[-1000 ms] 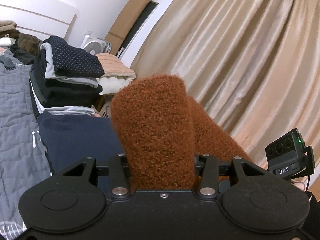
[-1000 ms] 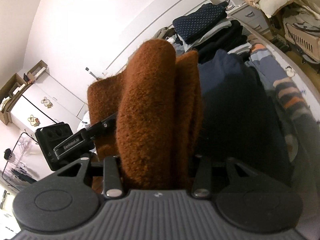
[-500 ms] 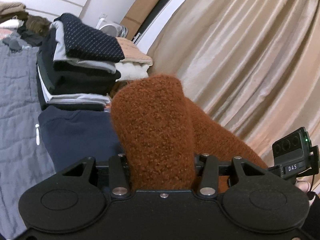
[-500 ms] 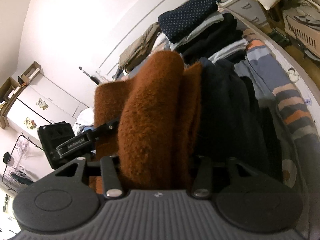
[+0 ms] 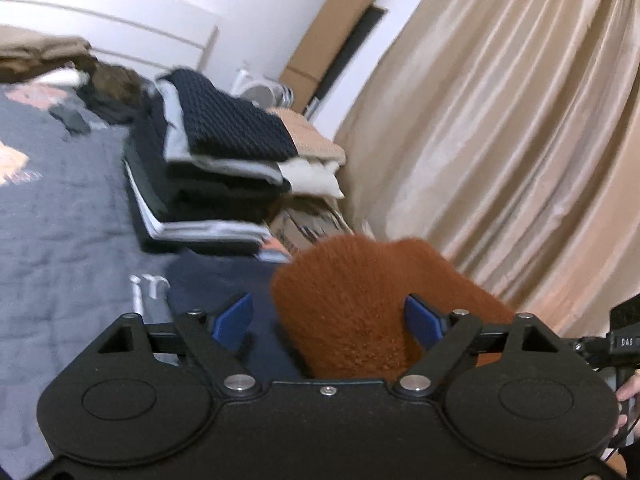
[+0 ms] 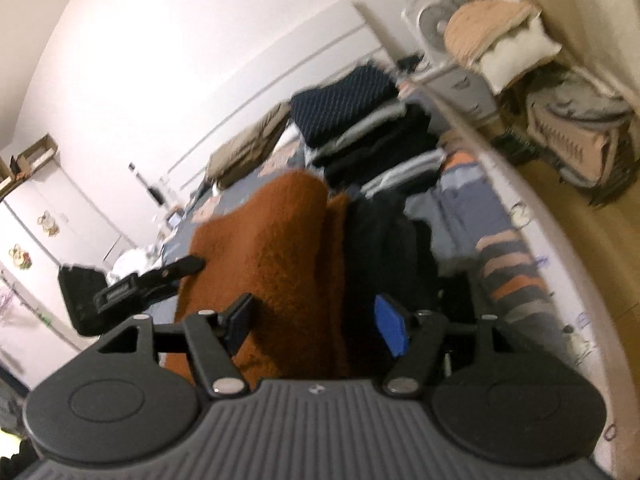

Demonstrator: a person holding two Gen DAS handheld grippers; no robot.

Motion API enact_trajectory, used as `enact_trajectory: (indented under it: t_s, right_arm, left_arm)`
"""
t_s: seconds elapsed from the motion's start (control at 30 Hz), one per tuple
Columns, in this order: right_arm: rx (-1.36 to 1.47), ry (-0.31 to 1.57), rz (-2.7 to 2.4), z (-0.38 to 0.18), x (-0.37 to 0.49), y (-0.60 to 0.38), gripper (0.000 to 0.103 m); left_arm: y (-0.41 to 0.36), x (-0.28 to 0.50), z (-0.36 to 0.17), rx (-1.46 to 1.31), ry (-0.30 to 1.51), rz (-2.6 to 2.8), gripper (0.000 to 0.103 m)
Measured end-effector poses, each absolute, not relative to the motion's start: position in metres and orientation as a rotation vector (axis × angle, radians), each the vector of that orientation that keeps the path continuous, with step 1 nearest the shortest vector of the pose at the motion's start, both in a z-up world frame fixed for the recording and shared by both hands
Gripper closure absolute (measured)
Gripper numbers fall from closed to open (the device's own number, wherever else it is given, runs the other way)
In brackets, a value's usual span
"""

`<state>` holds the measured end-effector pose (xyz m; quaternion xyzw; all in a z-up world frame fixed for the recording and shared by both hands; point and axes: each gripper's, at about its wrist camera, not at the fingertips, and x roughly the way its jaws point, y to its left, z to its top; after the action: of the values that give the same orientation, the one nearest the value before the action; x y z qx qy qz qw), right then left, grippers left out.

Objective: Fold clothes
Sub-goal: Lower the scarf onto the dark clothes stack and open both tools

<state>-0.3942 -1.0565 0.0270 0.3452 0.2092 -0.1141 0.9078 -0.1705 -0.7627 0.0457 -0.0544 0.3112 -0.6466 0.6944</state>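
**Both jaws spread around a rust-brown garment above the bed**

Leftmost, in the left wrist view, a grey quilted bedspread (image 5: 60,216) covers the bed, with a low heap of brownish clothes (image 5: 44,56) at its far end against the white wall. Beside it stands a stack of folded clothes (image 5: 208,184), topped by a dark dotted piece (image 5: 232,128). Nearer the camera lies a folded navy garment (image 5: 216,280). The left gripper (image 5: 332,318) has its jaws spread wide, blue pads showing; the rust-brown fuzzy garment (image 5: 360,304) sits between them, up against the right pad and apart from the left pad. To the right hangs a beige curtain (image 5: 500,140), and the other device shows at the right edge, with part of a hand (image 5: 626,394) below it.

In the right wrist view, a white cupboard (image 6: 44,216) stands far left, and the left device (image 6: 128,292) reaches in beside the fuzzy garment (image 6: 272,256). The right gripper (image 6: 316,330) likewise has its jaws open: the garment fills the left part of the gap, touching the left pad, while the right pad stands free of it. Just right of the garment lies dark navy cloth (image 6: 384,240); behind it rises the folded stack (image 6: 372,132). Further right come the striped bed cover (image 6: 504,272), a wooden floor (image 6: 560,208), a small fan (image 6: 432,20) and cushions (image 6: 500,36). Both views are blurred.
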Motion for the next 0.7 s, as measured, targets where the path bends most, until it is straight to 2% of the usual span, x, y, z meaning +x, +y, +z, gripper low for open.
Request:
enact_trajectory:
  t_s: [0.17, 0.3, 0.5, 0.7]
  right_arm:
    - [0.688, 0.311, -0.241, 0.057, -0.415, -1.046, 0.038]
    - [0.657, 0.295, -0.146, 0.069, -0.406, -1.024, 0.038]
    - [0.639, 0.377, -0.087, 0.054, -0.368, -1.008, 0.038]
    - [0.756, 0.39, -0.139, 0.02, -0.357, -1.044, 0.041]
  left_arm:
    - [-0.746, -0.18, 0.065, -0.214, 0.691, -1.565, 0.021]
    - [-0.741, -0.19, 0.075, -0.279, 0.703, -1.664, 0.021]
    - [-0.774, -0.201, 0.054, -0.271, 0.813, -1.707, 0.021]
    - [-0.805, -0.187, 0.032, -0.316, 0.895, -1.665, 0.021]
